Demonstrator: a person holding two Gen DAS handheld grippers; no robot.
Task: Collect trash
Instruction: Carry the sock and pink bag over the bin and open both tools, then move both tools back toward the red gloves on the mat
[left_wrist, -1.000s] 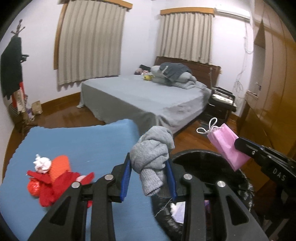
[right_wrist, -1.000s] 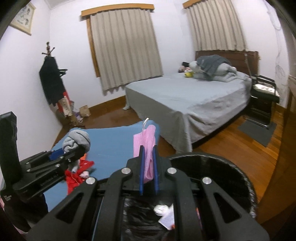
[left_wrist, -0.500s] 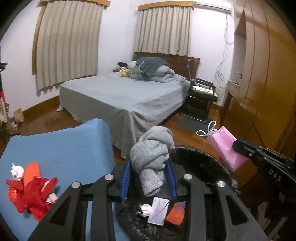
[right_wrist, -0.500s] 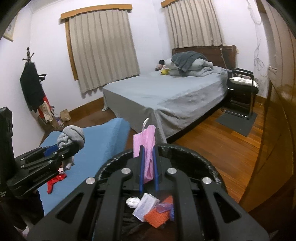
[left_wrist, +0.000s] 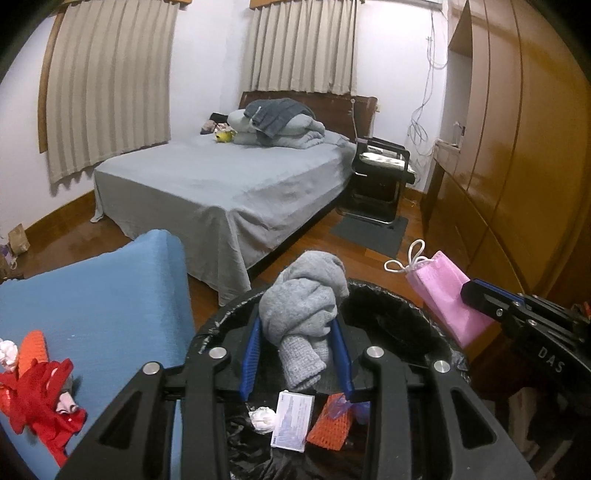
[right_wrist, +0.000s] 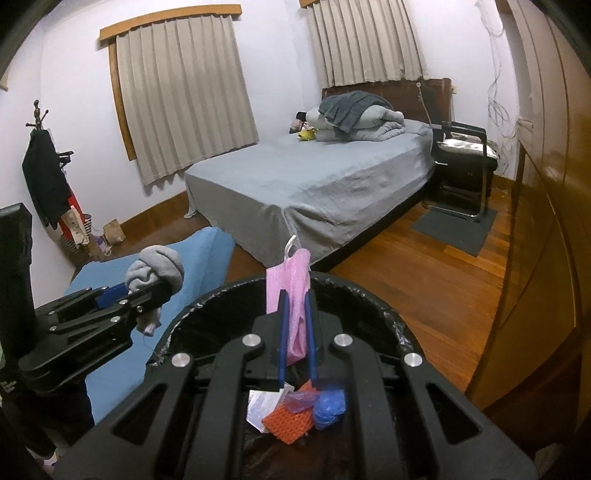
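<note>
The left gripper (left_wrist: 297, 354) is closed about a third of the way onto a bundled grey sock (left_wrist: 303, 314), its blue pads pressing on both sides of the bundle. The right gripper (right_wrist: 296, 334) is almost fully closed on a flat pink face mask (right_wrist: 291, 295), which stands up between its pads with a white ear loop (right_wrist: 291, 245) at the top. Both items hang over the mouth of the black-lined trash bin (left_wrist: 399, 321). Inside the bin there are already an orange net piece (left_wrist: 330, 424), a small white card (left_wrist: 291, 421) and a crumpled white tissue (left_wrist: 263, 419).

Several things could go wrong from here. The sock sits near the front rim of the bin in the left wrist view, so if the jaws open while it is over the rim, it may catch on the edge or fall outside onto the blue cushion (left_wrist: 103, 291). The mask is light and thin; it may stick to one pad after release, or its loop may hook on a finger, and then it will not drop. It may also drift sideways and land on the wooden floor (right_wrist: 424, 280). The two grippers are close together over the same opening, so a careless move could knock one against the other. More trash, such as the red wrapper pile (left_wrist: 40, 391), waits on the cushion.
</note>
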